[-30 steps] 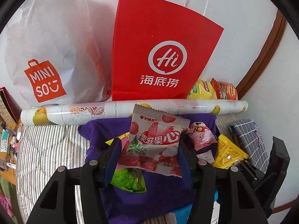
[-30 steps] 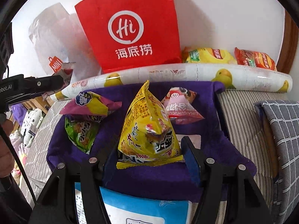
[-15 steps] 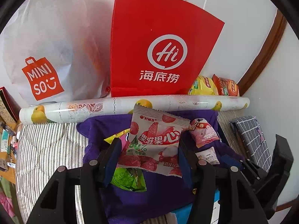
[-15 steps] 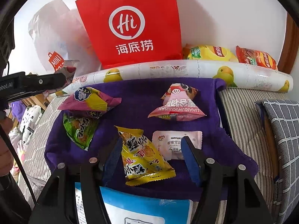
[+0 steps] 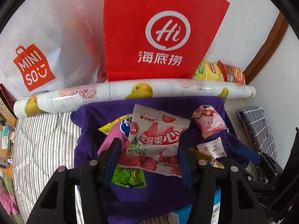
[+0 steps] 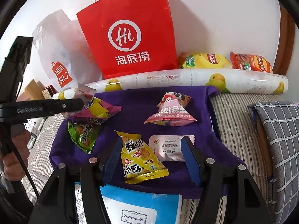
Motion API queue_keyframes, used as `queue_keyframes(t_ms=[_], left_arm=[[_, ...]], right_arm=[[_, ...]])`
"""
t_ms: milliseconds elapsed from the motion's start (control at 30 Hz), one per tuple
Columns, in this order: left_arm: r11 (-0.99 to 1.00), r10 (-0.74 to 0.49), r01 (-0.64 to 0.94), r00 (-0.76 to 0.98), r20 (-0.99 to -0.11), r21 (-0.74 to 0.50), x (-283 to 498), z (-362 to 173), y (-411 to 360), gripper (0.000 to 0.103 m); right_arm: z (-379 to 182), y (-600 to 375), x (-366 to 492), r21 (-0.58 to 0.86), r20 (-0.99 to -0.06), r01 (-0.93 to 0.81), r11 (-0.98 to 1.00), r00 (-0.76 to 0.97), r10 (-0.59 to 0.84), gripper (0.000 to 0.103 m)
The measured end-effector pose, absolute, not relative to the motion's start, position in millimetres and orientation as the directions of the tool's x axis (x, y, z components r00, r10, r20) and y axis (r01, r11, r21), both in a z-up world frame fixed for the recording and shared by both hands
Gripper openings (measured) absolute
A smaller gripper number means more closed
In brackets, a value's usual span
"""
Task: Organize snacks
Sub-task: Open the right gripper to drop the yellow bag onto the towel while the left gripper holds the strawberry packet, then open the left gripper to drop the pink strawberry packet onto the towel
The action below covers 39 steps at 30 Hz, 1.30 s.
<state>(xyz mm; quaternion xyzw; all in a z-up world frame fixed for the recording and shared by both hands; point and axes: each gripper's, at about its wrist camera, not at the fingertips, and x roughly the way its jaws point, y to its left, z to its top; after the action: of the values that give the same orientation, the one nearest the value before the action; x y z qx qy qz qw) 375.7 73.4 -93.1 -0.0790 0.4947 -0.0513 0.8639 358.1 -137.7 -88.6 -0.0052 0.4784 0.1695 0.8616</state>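
Observation:
My left gripper [image 5: 148, 154] is shut on a white and red lychee candy packet [image 5: 155, 140] and holds it above the purple cloth [image 5: 89, 130]. It also shows at the left of the right wrist view [image 6: 82, 100], over a pink and yellow packet [image 6: 97, 110]. My right gripper [image 6: 150, 153] is open and empty, its jaws either side of a yellow packet [image 6: 140, 158] lying on the purple cloth [image 6: 134, 112]. A green packet [image 6: 82, 136], a pink triangular packet [image 6: 172, 112] and a small white packet [image 6: 168, 147] lie on the cloth too.
A red paper bag [image 6: 129, 29] and a white MINISO bag [image 6: 59, 56] stand against the back wall behind a fruit-print roll [image 6: 186, 78]. Yellow [image 6: 203, 60] and red [image 6: 250, 62] chip bags lie behind the roll. A grey checked cushion [image 6: 280, 140] is right.
My right gripper opened and let go of the yellow packet, which now lies flat on the cloth. My left gripper still holds the lychee packet and has moved slightly towards the cloth.

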Motion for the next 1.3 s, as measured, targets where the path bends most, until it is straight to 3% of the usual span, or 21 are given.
queue_keyframes(t_ms=[833,1033,1300], left_arm=[[0.984,-0.172,0.043,0.441,-0.881,-0.17,379,-103,67,0.057],[0.975,-0.217,0.053,0.431,-0.876,-0.215,376,-97,67,0.067],[0.969,-0.246,0.1,0.472,-0.847,-0.226,362,-72,60,0.069]], right_arm=[[-90,-140,358,0.159,-0.829,-0.284,0.946,0.482,0.284,0.064],[-90,-142,356,0.173,-0.831,-0.269,0.947,0.477,0.287,0.064],[-76,-143,342,0.161,-0.831,-0.256,0.953,0.486,0.271,0.064]])
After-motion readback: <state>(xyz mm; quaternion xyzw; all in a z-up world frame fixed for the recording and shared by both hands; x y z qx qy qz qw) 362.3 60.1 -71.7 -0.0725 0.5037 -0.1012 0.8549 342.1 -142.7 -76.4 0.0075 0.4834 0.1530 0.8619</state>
